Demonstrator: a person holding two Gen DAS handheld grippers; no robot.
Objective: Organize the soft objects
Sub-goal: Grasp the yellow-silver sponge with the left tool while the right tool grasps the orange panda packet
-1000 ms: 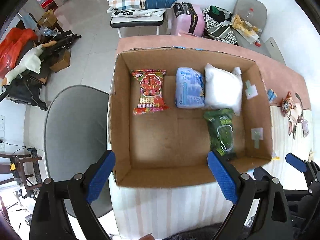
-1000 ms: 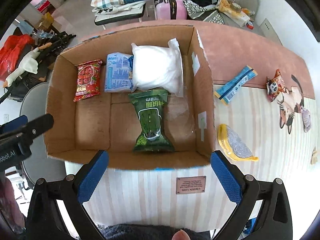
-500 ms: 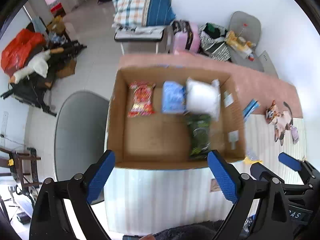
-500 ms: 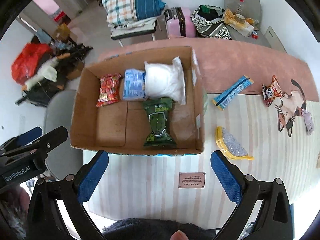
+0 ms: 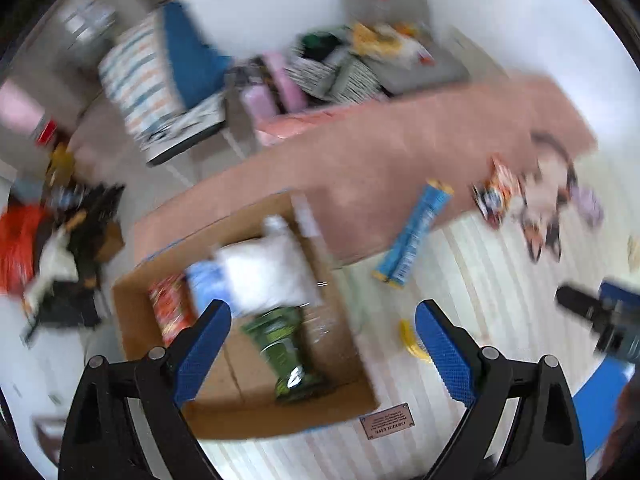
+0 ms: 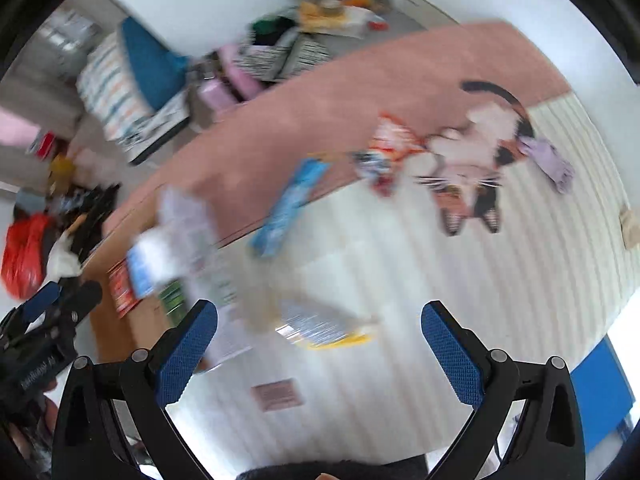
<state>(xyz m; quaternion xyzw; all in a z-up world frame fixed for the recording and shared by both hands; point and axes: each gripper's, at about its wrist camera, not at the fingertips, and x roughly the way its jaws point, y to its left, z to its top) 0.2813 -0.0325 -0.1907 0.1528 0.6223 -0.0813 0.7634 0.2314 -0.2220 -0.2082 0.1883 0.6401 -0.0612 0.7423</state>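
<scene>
Blur smears box (image 5: 248, 412) contents; left (image 5: 320, 344), right (image 6: 318, 344) gripper jaws apart, empty.

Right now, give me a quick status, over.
Left gripper and right gripper open, empty. Four packets in cardboard box. Yellow pouch and blue packet on table. Nothing blocking.

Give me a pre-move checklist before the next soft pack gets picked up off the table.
1. Right hand-held gripper open and holding nothing: ok.
2. Left hand-held gripper open and holding nothing: ok.
3. Yellow-edged pack lies between the right fingers' line: ok.
4. Blue stick pack lies on the table outside the box: ok.
5. Cardboard box has bare floor left for more packs: ok.
6. Views sharp enough to aim a grasp: not ok, both are blurred.
</scene>
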